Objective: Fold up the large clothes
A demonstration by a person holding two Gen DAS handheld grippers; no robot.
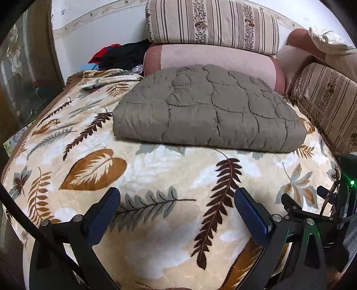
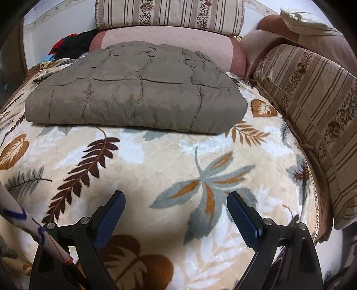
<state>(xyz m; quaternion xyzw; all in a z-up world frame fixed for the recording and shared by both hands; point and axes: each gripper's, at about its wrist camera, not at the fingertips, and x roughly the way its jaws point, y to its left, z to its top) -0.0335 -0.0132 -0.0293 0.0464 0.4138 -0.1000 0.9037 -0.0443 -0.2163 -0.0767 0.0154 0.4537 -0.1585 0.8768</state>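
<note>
Folded brown quilted coat point(image 1: 207, 107) lies straight ahead of both grippers on leaf-print blanket point(image 1: 156, 178), long axis running L–R across the view, left gripper point(image 1: 177, 200) & right gripper point(image 2: 176, 203) both spread wide, holding nothing, about equally near.

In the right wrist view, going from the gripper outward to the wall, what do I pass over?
Open right gripper → leaf-print blanket → folded grey-brown quilted garment → pink cushion → striped floral cushion.
</note>
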